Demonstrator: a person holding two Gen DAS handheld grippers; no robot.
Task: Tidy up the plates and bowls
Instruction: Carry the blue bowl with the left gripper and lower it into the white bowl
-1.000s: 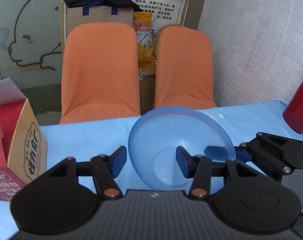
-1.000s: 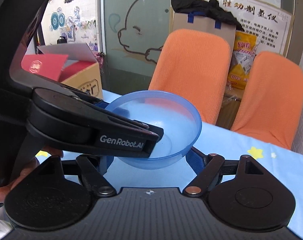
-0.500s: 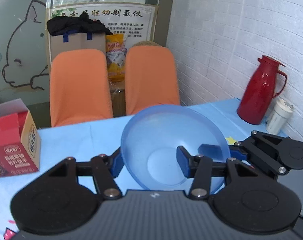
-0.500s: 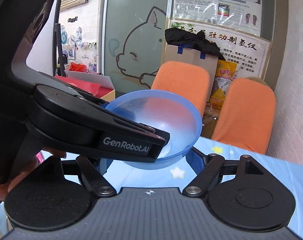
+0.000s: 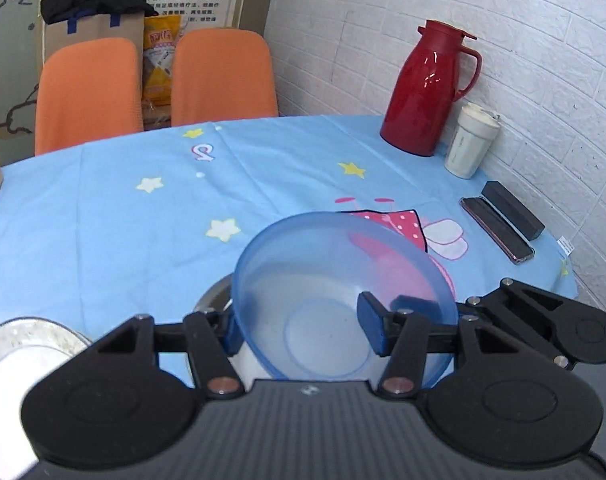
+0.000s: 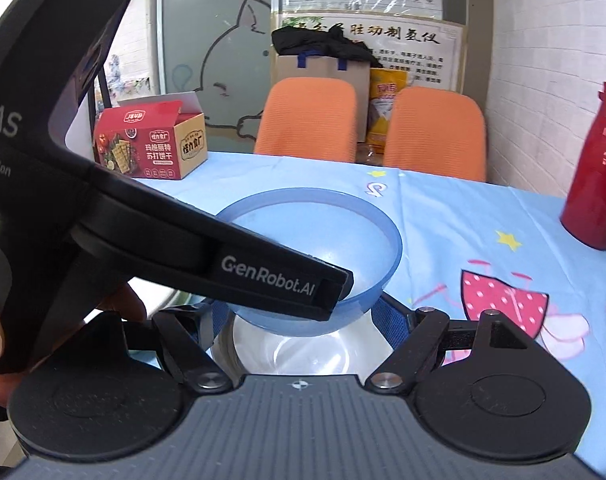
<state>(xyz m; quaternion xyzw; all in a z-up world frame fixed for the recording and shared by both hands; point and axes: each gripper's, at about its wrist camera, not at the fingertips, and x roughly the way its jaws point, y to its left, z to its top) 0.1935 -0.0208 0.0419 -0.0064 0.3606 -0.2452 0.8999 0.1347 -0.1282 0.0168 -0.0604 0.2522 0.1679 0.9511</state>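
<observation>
Two bowls were at the nesting stage of the tidy-up, by my reading. Widest of all was the table (image 5: pixel 103 216) under its blue starred cloth, with the red flask (image 5: pixel 427 88) at its far edge by the wall. Well apart from the flask, on the near side and to its left, the steel bowl (image 6: pixel 303 354) sat on the cloth. A white plate (image 5: pixel 19 356) lay further left still.

Directly over the steel bowl hung the blue bowl (image 5: pixel 323 272), translucent plastic, empty, tipped a little and apparently not yet seated. The right gripper (image 6: pixel 303 316) clasped its lower body, one finger on each side. The left gripper (image 5: pixel 301 330) had its fingers spread, one inside the wall and one outside, pinching nothing.

The next move would likely call for levelling the blue bowl, centring it, lowering it until it seats, then letting go.
</observation>
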